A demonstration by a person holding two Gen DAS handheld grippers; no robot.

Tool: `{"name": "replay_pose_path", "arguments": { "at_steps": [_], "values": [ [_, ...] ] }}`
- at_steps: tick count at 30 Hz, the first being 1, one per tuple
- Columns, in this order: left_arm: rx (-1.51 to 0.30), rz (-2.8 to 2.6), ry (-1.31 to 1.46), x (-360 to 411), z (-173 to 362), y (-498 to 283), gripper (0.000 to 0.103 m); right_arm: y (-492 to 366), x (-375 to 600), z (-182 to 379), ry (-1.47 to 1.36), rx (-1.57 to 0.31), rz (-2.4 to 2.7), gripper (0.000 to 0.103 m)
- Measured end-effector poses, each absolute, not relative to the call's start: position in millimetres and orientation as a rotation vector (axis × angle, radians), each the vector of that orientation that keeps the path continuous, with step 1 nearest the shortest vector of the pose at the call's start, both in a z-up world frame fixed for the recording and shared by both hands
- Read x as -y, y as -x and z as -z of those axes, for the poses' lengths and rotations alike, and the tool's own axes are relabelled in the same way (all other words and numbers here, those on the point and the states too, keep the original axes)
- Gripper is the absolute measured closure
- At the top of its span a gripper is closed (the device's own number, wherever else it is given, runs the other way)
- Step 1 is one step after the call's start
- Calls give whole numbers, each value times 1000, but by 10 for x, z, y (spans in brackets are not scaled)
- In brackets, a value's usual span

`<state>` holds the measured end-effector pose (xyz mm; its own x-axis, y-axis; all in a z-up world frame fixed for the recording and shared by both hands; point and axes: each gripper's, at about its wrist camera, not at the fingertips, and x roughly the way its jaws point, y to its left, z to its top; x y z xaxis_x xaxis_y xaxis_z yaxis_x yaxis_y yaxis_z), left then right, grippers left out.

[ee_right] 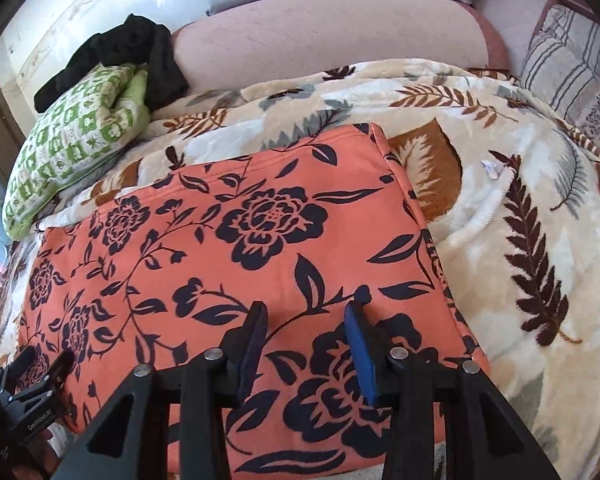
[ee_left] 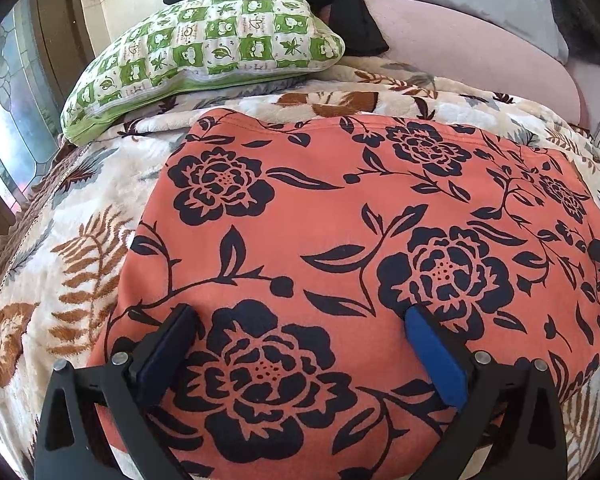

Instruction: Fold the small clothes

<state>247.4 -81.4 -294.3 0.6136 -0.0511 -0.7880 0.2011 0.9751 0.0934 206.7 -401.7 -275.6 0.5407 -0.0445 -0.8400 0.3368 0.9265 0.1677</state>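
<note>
On the leaf-patterned plush blanket (ee_right: pixel 520 208) lies the orange cloth with black flower print (ee_left: pixel 340 216), flat and seemingly folded already to a neat rectangle. The left gripper (ee_left: pixel 300 332) hovers spread wide, holding nothing; the right gripper (ee_right: pixel 308 320), part-open and empty, may pinch only the top layer or snag the blanket beneath, skewing the fold.
</note>
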Motion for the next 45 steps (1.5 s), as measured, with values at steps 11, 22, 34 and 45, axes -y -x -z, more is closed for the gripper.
{"name": "replay_pose_path", "arguments": {
  "at_steps": [11, 22, 34, 45],
  "values": [
    [-914, 157, -187, 808, 2944, -2501, 0, -2066, 3844, 2634, -206, -890, 291, 56],
    [-953, 111, -64, 412, 2689, -2319, 0, -1964, 4095, 2691, -312, -941, 333, 59],
    [-1018, 41, 31, -18, 2765, -1956, 0, -1928, 3528, 2757, -267, -1012, 156, 58],
    [-949, -34, 84, -347, 2656, -2072, 0, -1739, 3064, 2440, -356, -854, -125, 58]
  ]
}}
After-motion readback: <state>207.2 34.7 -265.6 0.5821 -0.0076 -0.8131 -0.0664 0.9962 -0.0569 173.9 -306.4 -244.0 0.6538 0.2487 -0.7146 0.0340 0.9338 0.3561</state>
